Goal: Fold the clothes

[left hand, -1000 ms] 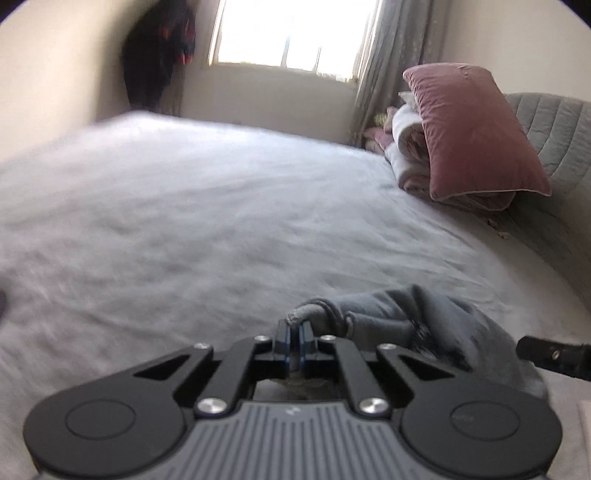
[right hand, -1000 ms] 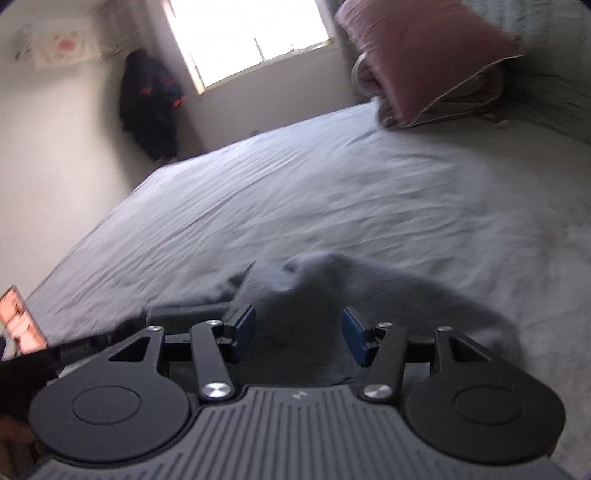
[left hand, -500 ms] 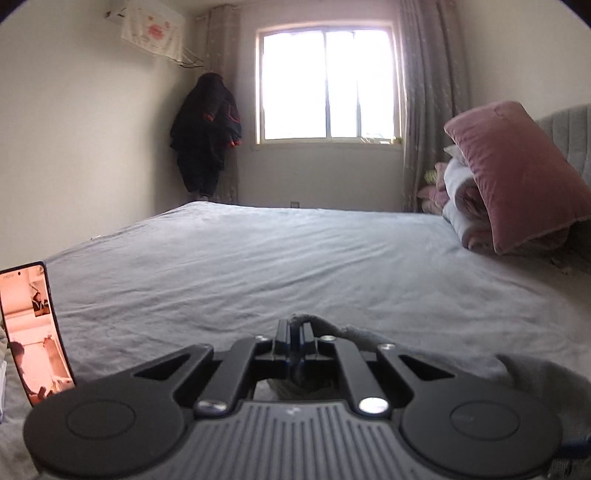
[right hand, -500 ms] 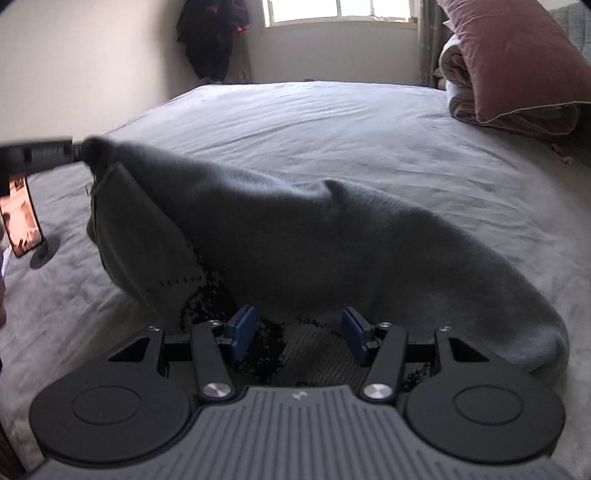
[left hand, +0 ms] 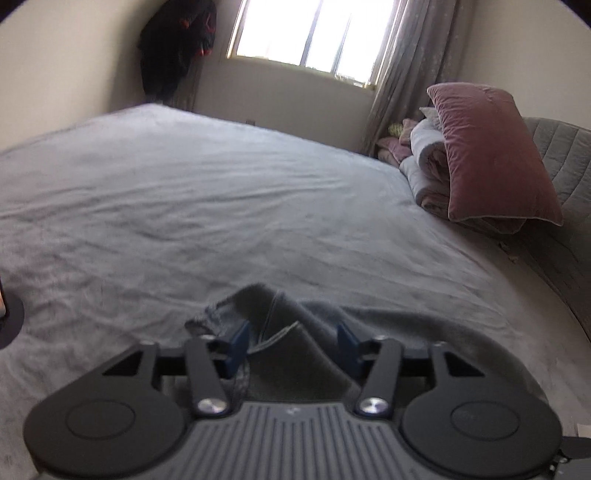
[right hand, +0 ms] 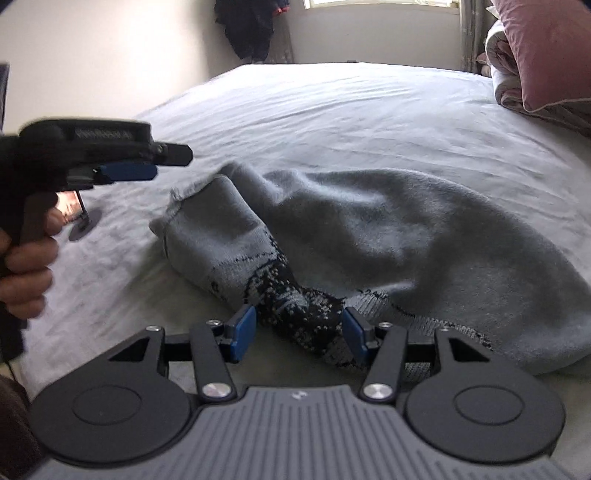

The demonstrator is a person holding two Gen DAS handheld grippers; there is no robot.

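1. While the grey sweater (right hand: 388, 229) lies crumpled on the bed (right hand: 332, 110), both grippers sit low over its near edge.
2. Left gripper (left hand: 291, 343): fingers (left hand: 236, 343) are opening, spread w/ a raised fold of the sweater (left hand: 288, 332) standing betw. them in lower centre of left wrist view. Left pad looks just beside the fold; can't tell if it touches. Right pad is apart from the cloth.
3. In right wrist view the left gripper (right hand: 147, 166) shows at mid left, held by a hand (right hand: 26, 266), above the bed and left of the sweater's hem corner; not touching cloth there.
4. Right gripper (right hand: 299, 339): fingers (right hand: 242, 332) spread, nothing pinched. Black-and-grey patterned part of the sweater (right hand: 295, 306) lies betw. them, lower centre of frame. It runs close to the right pad; gap on the left pad's side.
5. Sweater bulk spreads from centre to right of right wrist view, folded over itself, rounded edge at far right, a cuff-like end pointing to upper left.
6. Pink pillow (left hand: 491, 155) leans on rolled blankets (left hand: 424, 147) at right of left wrist view, well apart from the sweater.
7. Phone stand base (right hand: 83, 230) sits on the bed at mid left of right wrist view, near the hand.
8. Window (left hand: 314, 33) and dark hanging coat (left hand: 173, 44) are at top of frame.
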